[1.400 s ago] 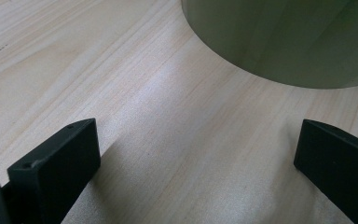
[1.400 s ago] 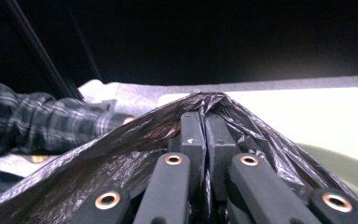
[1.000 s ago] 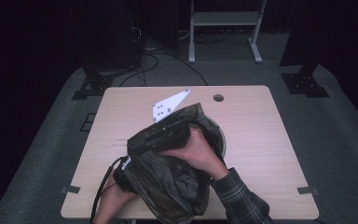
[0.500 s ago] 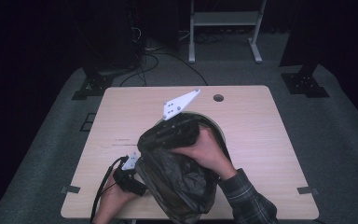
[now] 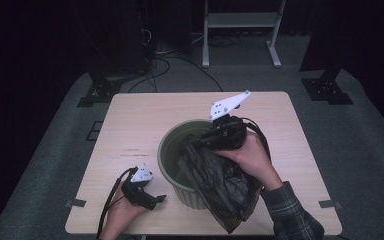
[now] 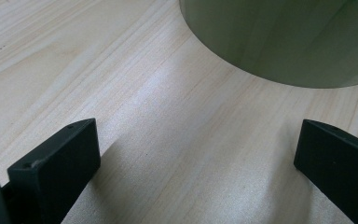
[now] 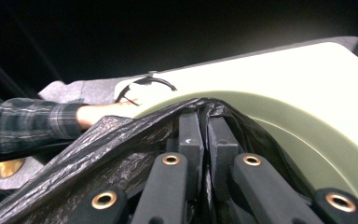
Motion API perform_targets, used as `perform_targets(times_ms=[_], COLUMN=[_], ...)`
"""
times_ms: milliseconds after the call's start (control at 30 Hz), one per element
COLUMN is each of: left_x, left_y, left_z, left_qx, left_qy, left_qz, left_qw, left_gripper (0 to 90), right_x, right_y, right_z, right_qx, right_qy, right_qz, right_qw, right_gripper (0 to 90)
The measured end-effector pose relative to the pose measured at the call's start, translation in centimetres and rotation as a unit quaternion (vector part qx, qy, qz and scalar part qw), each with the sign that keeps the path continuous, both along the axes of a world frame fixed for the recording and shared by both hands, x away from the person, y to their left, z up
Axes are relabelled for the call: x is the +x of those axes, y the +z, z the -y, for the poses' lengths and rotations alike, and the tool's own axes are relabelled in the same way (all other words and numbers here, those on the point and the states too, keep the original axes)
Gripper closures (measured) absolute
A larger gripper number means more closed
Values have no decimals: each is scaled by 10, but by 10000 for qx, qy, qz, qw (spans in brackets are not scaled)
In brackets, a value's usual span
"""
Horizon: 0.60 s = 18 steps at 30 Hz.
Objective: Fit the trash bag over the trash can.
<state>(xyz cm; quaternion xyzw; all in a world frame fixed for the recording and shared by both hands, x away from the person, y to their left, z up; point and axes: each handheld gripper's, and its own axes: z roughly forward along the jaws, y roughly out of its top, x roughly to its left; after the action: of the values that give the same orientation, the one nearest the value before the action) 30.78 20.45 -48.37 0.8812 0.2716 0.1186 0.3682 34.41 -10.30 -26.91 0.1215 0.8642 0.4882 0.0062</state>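
The right gripper (image 5: 203,141) is clamped on a fold of the black bin bag (image 5: 220,182), holding it above the green bin (image 5: 172,150). The left gripper (image 5: 155,199) rests released on the table (image 5: 130,125), beside the bin.

Lining appears barely begun: the bag is bunched over the near right rim, unopened. The bag is thin, crinkled, glossy film; the bin is smooth, round, matte; the table is pale woodgrain.
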Motion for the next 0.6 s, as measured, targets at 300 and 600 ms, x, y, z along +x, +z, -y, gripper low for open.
perform_targets(times_ms=[300,600], left_x=[0,0], left_y=[0,0], left_z=[0,0], left_qx=[-1,-2], left_qy=[0,1], left_qz=[-2,-2], left_qw=[10000,10000], left_gripper=[0,0], right_x=[19,32], right_y=[-9,-15], right_z=[27,46], right_qx=[-424,-452], right_qy=[-671,-1071], right_qz=[175,279], right_qw=[9967,9928], right_gripper=[860,750])
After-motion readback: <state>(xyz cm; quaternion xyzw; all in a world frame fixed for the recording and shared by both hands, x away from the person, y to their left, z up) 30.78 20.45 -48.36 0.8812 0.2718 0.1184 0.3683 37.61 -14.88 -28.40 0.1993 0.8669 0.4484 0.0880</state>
